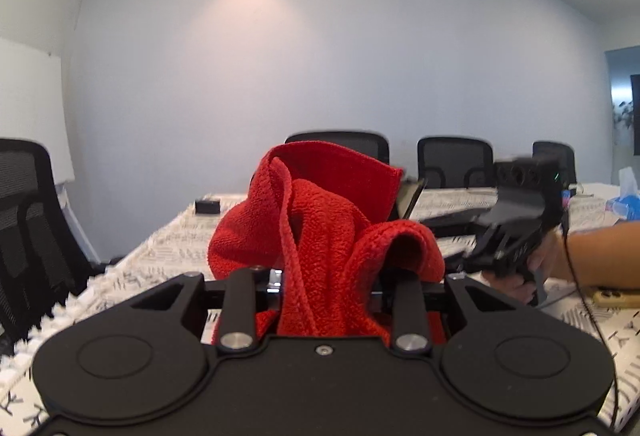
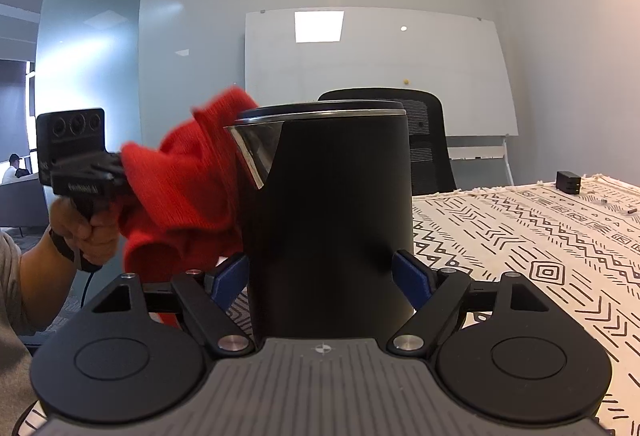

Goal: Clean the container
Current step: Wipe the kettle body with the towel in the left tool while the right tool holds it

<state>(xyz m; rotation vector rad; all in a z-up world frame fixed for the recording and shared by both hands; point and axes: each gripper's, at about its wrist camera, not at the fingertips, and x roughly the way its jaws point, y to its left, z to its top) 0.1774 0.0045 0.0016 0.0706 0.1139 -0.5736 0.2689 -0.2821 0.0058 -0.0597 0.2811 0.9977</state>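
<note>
In the right wrist view a tall black kettle [image 2: 332, 211] with a steel spout stands between the blue pads [image 2: 412, 276] of my right gripper [image 2: 326, 276], which is shut on its body. My left gripper [image 2: 104, 171] comes in from the left, shut on a red cloth [image 2: 180, 195] that presses against the kettle's spout side. In the left wrist view the red cloth [image 1: 320, 228] bunches between the fingers of my left gripper [image 1: 326, 284] and hides the kettle except its spout [image 1: 408, 195]. The right gripper [image 1: 516, 228] shows at the right, blurred.
A patterned white cloth covers the table [image 2: 540, 236]. A small black box [image 2: 568, 181] lies far on it. Black office chairs [image 1: 454, 159] stand along the far side, another [image 2: 424, 139] behind the kettle. A phone [image 1: 612, 298] and blue tissue pack [image 1: 624, 203] lie at right.
</note>
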